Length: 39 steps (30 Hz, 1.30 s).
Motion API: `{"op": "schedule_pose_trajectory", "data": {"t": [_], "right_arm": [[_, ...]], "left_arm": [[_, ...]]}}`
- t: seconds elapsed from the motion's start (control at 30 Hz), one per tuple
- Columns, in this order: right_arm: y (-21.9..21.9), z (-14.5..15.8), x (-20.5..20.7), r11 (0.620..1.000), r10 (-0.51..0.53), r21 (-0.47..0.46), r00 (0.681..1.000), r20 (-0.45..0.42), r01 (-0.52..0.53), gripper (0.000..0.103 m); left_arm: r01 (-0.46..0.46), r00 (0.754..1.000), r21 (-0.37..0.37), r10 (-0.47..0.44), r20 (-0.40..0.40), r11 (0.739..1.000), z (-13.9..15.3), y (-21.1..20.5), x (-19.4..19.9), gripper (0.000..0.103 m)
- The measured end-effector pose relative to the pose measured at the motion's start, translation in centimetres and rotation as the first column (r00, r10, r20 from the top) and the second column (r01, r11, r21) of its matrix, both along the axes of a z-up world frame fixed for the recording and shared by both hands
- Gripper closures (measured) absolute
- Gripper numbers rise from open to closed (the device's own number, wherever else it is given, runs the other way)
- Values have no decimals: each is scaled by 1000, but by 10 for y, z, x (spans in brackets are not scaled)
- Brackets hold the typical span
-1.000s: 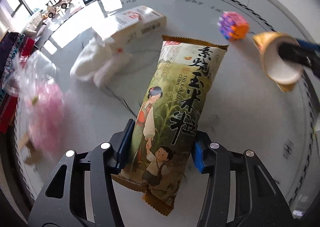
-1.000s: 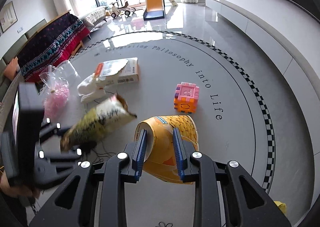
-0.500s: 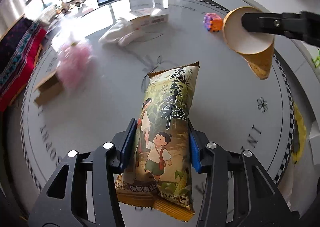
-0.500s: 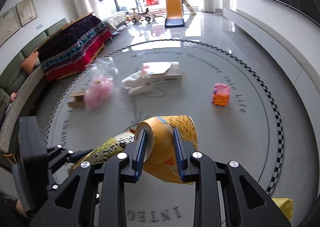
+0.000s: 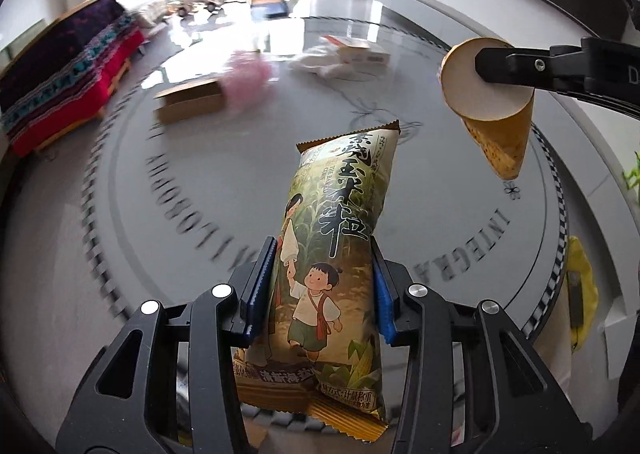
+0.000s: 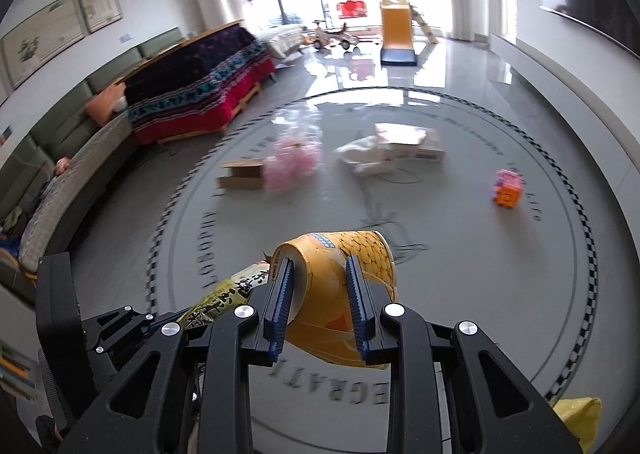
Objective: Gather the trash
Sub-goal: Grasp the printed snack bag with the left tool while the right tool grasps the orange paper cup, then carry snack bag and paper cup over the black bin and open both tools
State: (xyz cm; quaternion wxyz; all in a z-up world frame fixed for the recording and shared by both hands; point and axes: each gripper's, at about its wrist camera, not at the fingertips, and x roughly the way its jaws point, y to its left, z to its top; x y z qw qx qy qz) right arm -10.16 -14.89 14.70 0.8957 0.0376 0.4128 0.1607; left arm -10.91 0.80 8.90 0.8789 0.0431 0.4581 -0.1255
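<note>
Over the grey round rug [image 6: 460, 254], the left gripper [image 5: 322, 294] is closing on 1 light, crinkly snack packet [image 5: 332, 266] (mid-body hold suits); the right gripper [image 6: 320, 314] pinches a crushable paper cup [image 6: 344, 294].

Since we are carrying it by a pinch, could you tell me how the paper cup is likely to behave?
The paper cup is probably light and soft: its wall looks dented between the right gripper's pads. Squeezing harder would likely crush it. Being round and tapered, it would probably roll in a curve if dropped.
</note>
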Motion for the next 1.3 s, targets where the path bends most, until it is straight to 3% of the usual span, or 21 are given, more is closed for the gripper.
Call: {"op": "schedule_pose_trajectory", "data": {"t": [0.37,0.6,0.83,1.0,1.07,1.17,1.2,1.23,1.27,1.3], "right_arm": [[115,6,-45,975,223,-7,974,29,-223,75],[203,-4,-90,911,412,-18,911,27,-412,75],[276,-28,-143,809,587,-13,810,-12,-587,74],[318,-48,-167,742,667,-45,743,-47,-669,74],[333,-53,-174,721,689,-39,722,-63,-692,74],[366,-56,-185,653,754,2,651,-84,-757,71],[377,-56,-189,621,781,17,617,-93,-784,70],[385,-57,-193,606,793,21,601,-99,-795,58],[395,-57,-195,608,791,12,604,-102,-794,43],[399,-56,-196,617,784,6,614,-92,-787,42]], "left_arm": [[-195,979,4,195,56,981,4,96,-84,61],[-378,925,-5,378,40,926,-15,167,-139,61],[-567,823,0,567,-22,824,-49,237,-201,60],[-640,766,5,639,-76,768,-79,273,-238,60],[-678,730,21,677,-97,735,-88,286,-251,60],[-731,675,21,728,-117,682,-96,301,-271,56],[-743,663,15,739,-121,669,-98,306,-275,40],[-766,638,14,762,-112,643,-95,313,-281,9],[-788,612,15,786,-90,616,-92,317,-286,7],[-797,602,12,795,-78,604,-91,321,-291,6]]}}
